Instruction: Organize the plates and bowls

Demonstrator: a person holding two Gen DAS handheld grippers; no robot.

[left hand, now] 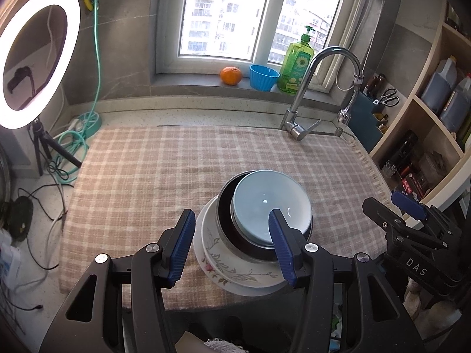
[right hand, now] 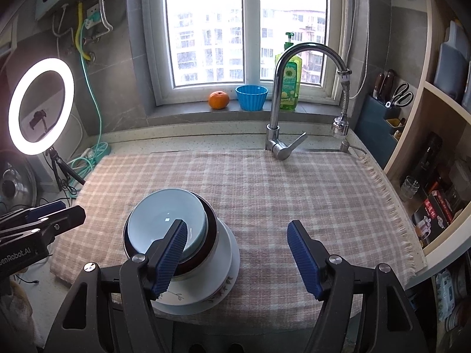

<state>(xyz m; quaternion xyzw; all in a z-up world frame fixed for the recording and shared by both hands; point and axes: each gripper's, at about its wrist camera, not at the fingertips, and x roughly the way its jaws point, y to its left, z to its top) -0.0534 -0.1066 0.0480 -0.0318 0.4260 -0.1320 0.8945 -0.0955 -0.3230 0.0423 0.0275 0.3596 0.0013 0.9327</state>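
A pale blue bowl [left hand: 266,203] sits nested in a dark bowl [left hand: 226,203], on floral plates [left hand: 232,270], stacked on the checked cloth [left hand: 147,176] covering the counter [left hand: 176,108]. The left tongs [left hand: 232,247] and right tongs [right hand: 237,257] hover over the stack, both half open and empty.

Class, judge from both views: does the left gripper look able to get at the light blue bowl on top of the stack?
Probably yes: the light blue bowl sits topmost, uncovered, just ahead of the open left gripper, with nothing between them.
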